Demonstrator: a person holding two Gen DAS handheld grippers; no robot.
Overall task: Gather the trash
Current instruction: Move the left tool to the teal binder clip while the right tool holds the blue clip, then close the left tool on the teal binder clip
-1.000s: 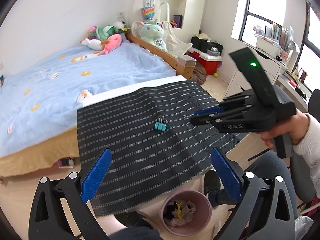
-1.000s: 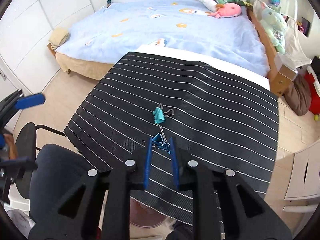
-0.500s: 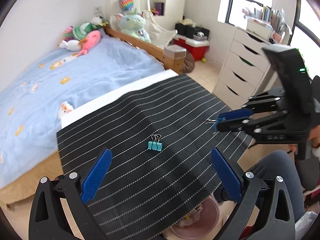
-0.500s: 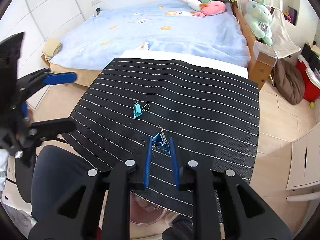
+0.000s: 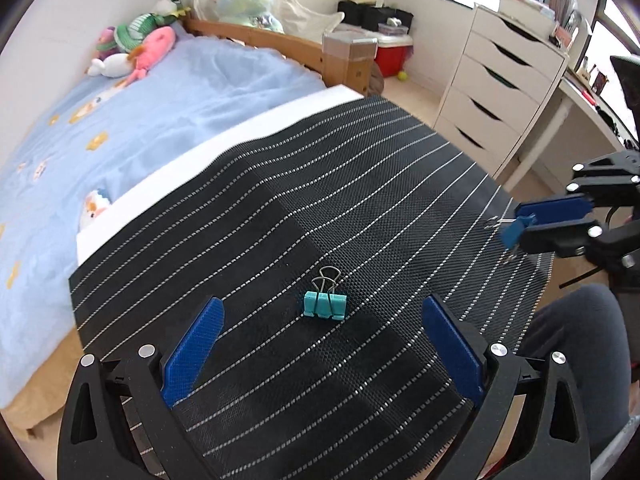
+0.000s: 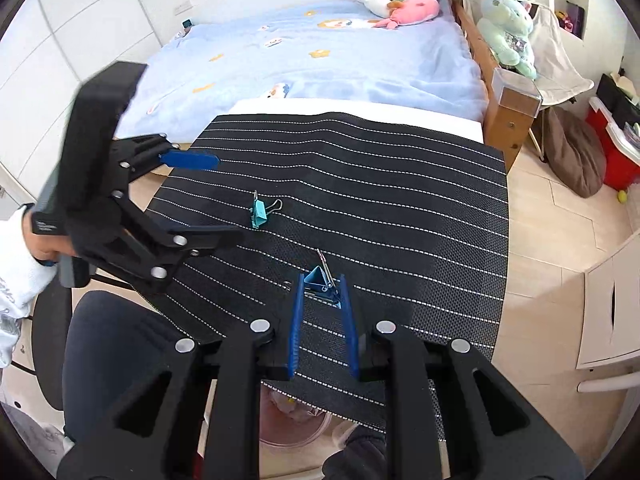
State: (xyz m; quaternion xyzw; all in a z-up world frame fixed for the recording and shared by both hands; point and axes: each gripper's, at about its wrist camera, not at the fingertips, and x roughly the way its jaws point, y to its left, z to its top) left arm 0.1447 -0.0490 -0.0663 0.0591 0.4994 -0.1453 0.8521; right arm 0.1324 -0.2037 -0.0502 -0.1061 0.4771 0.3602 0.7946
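Left wrist view: left gripper (image 5: 320, 354) wide open around teal binder clip (image 5: 324, 305) at lower centre of striped mat (image 5: 360, 200), right gripper (image 6: 323, 312) clamped on blue binder clip (image 6: 319, 281), likely skidding the teal clip on uneven closing.

Blue binder clip (image 6: 319, 280) between hand-held gripper (image 6: 323, 292) pads

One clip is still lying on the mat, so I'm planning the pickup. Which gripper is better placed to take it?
Left. The left gripper is open, with the teal clip lying just ahead between its jaws. The right gripper is already shut on a blue clip, away from the teal one.
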